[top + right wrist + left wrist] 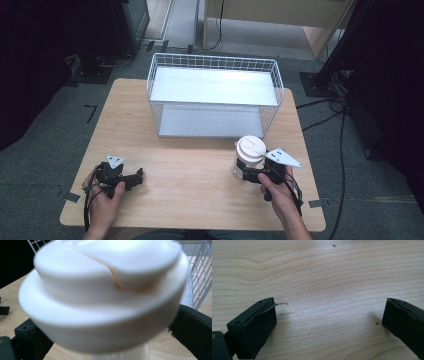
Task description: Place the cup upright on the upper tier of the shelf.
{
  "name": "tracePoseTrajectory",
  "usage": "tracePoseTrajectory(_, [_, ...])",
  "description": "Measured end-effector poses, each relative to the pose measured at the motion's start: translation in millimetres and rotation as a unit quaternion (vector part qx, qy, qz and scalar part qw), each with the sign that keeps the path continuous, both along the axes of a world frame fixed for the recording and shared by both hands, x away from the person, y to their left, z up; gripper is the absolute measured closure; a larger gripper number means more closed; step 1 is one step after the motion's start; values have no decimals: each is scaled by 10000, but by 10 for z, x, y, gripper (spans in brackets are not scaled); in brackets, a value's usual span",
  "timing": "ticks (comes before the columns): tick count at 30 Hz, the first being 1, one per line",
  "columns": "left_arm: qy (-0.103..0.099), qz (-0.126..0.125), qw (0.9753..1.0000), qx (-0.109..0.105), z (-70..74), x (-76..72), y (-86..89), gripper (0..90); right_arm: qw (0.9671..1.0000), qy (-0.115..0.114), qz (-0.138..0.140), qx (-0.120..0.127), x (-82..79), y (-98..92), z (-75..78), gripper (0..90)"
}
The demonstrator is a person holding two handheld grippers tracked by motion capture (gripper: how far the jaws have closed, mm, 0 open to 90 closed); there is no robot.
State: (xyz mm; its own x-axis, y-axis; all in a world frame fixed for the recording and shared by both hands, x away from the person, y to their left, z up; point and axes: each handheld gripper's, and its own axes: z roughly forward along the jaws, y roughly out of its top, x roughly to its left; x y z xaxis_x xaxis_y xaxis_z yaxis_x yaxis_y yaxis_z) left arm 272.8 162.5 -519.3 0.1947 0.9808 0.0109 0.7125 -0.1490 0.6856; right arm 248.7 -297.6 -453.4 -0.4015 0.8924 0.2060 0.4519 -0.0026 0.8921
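Right tongs (pixel 248 174) clamp the lidded cup (pixel 249 155) low on its body, likely for shelving in the wire rack (pixel 216 95); left tongs (pixel 134 178) rest wide open, empty, on the desk (pixel 190 165).

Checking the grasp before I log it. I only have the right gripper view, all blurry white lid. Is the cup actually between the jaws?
Observer: Yes. In the high view the right gripper has a jaw on each side of the cup, low on its body, under the white lid.
Operator: Cup upright?
Observer: Upright, near the table's right front part, just in front of the wire basket.
Operator: Where's the other gripper?
Observer: The left gripper sits low over bare wood at front left, jaws wide apart with nothing between them.
Operator: Anything in the basket?
Observer: I see nothing on its two shelves.
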Motion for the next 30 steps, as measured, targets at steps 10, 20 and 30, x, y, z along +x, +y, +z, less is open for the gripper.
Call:
tracePoseTrajectory(10, [0,0,10000,0,0,0,0,0,9997,-184,-106,-77,104,187,5,6])
tracePoseTrajectory(20, [1,0,10000,-1,0,0,0,0,9982,-415,-350,-255,156,305,35,77])
tracePoseTrajectory(30, [1,0,10000,0,0,0,0,0,9964,-631,-565,9,159,337,142,76])
